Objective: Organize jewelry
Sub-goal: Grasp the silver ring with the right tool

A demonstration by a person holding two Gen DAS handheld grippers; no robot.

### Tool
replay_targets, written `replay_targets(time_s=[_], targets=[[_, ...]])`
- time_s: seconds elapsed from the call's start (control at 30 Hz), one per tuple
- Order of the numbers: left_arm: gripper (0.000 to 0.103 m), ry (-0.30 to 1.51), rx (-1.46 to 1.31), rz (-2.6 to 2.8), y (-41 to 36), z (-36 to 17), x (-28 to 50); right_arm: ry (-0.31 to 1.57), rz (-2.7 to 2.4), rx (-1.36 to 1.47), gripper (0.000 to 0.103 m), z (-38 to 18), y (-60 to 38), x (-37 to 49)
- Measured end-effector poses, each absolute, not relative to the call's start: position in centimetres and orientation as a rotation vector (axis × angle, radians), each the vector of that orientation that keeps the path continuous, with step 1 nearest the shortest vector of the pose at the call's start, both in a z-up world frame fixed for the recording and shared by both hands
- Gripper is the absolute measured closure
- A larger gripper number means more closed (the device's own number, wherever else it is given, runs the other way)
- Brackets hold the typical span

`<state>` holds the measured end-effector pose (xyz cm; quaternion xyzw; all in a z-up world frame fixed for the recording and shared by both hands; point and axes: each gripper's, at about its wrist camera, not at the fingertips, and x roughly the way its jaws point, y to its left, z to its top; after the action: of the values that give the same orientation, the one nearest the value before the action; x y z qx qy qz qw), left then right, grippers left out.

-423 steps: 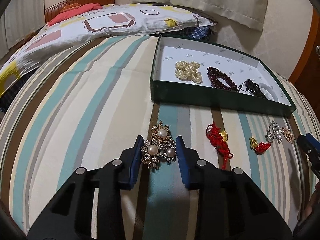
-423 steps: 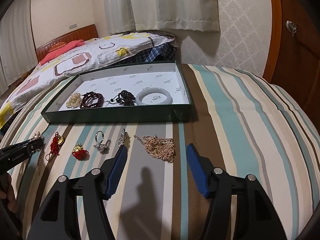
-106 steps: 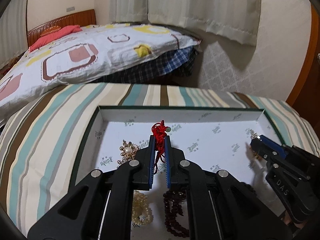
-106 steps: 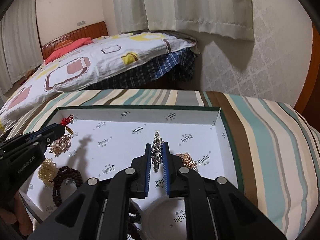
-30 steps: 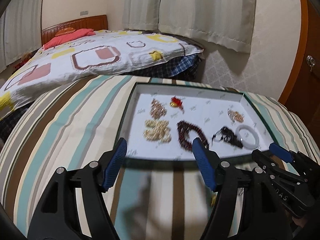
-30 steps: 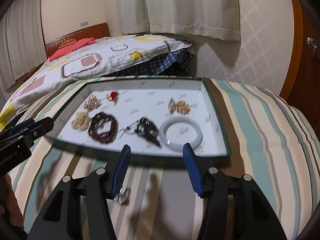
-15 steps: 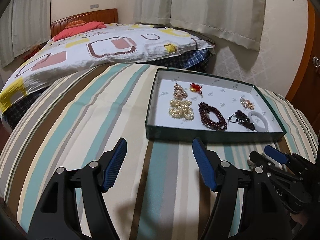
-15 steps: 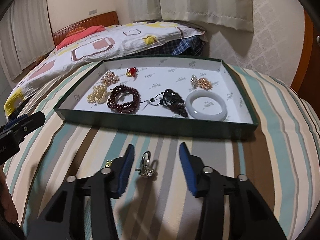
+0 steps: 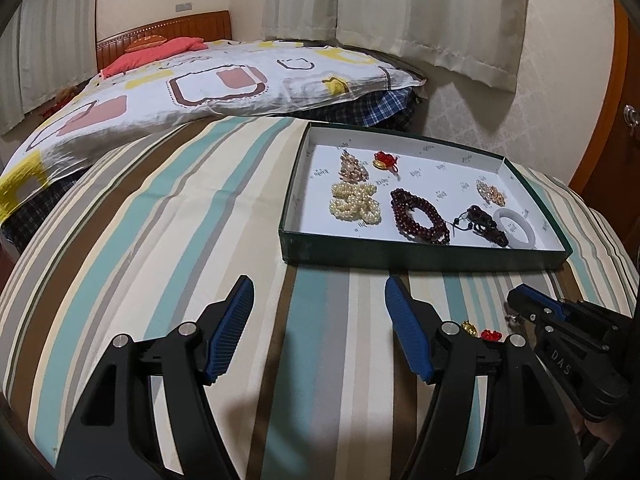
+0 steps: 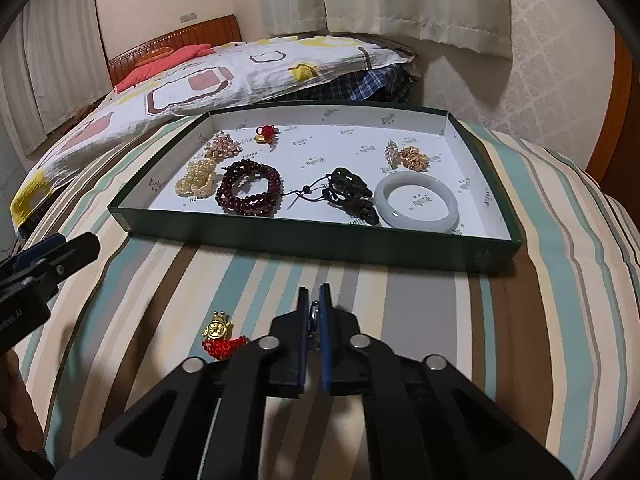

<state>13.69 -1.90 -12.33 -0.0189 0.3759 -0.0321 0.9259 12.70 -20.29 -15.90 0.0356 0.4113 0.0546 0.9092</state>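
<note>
A green box (image 10: 320, 242) with a white floor holds a pearl piece (image 10: 198, 176), a dark red bead bracelet (image 10: 248, 192), a black cord pendant (image 10: 348, 194), a white bangle (image 10: 418, 204), brooches and a red-gold charm (image 10: 266, 133). My right gripper (image 10: 315, 306) is shut on a silver ring (image 10: 315, 314) on the striped cloth in front of the box. A gold and red charm (image 10: 220, 336) lies just left of it; it also shows in the left wrist view (image 9: 478, 332). My left gripper (image 9: 320, 304) is open and empty over the cloth, left of the right gripper (image 9: 520, 306).
The striped cloth (image 9: 180, 240) covers a rounded surface that drops off at both sides. A bed with a patterned quilt (image 9: 200, 84) lies behind. Curtains and a wall stand at the back, a wooden door (image 9: 628, 120) at the right.
My right gripper has closed around the silver ring on the cloth. My left gripper stays open and has shifted slightly.
</note>
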Motion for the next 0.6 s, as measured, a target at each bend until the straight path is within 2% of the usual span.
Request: replay_targets(time_s=[0.6], targets=[[0.037, 0.799, 0.003, -0.176, -7.0, -13.3, 12.3, 0.819, 0.037, 0.087, 0.099, -14.8, -24.1, 11.0]])
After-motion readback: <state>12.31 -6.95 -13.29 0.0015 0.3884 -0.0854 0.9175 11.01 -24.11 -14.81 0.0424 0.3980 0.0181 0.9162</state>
